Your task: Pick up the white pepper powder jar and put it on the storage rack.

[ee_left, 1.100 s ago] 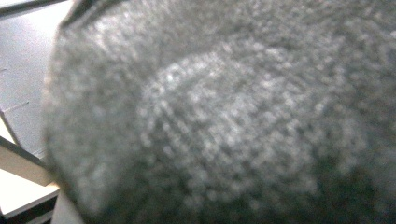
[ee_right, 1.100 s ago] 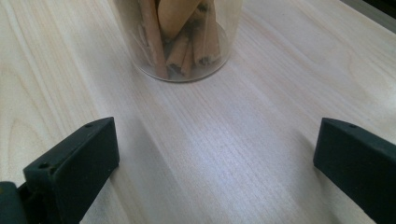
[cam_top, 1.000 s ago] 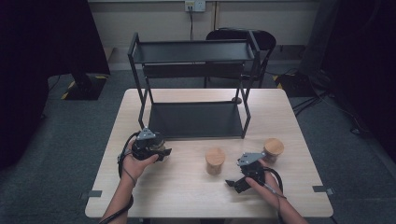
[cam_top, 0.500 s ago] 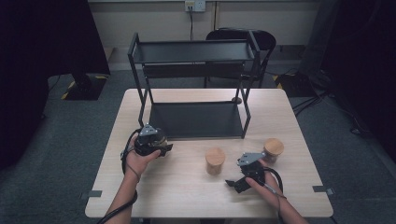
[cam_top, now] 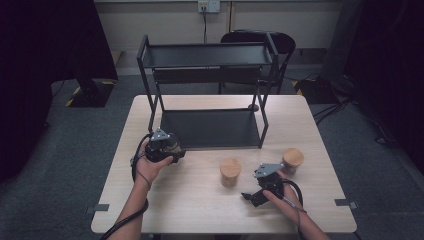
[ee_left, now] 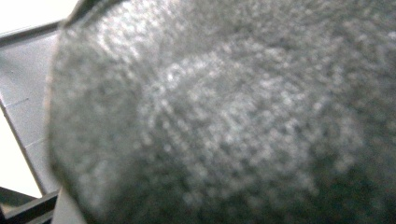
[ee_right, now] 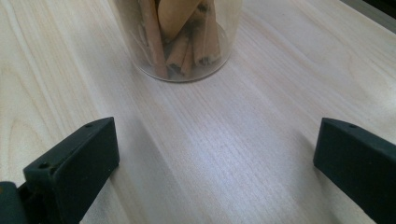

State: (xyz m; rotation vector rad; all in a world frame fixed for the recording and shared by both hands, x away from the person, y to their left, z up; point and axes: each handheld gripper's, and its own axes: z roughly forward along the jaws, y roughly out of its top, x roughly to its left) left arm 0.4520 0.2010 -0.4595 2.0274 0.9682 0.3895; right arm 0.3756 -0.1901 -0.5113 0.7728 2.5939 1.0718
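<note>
A black two-tier rack (cam_top: 210,90) stands at the far middle of the light wooden tabletop (cam_top: 200,205). Taking the rack as the landmark: the left gripper (cam_top: 162,146) sits just off its front left corner, close beside the lower shelf's edge, held in the person's left hand (cam_top: 150,165). In the left gripper view a blurred grey grainy surface (ee_left: 224,121) lies right against the lens, with a strip of grey shelf edge (ee_left: 28,70) at the left; the jaws are hidden there, and in the high view they are too small to read, so I cannot tell whether this gripper is open or closed

In front of the rack's right half stands a jar (cam_top: 230,172) with a wooden lid. A second lidded jar (cam_top: 291,160) stands off the rack's front right corner, well apart from the first. The right gripper (cam_top: 257,192) is in front of the rack, to the right, between and nearer than the two jars, held in the right hand (cam_top: 285,197). In the right gripper view its two black jaws are spread wide over bare wood with nothing between them, and a clear jar (ee_right: 182,42) holding cinnamon sticks stands upright ahead of them, not touching either jaw
</note>
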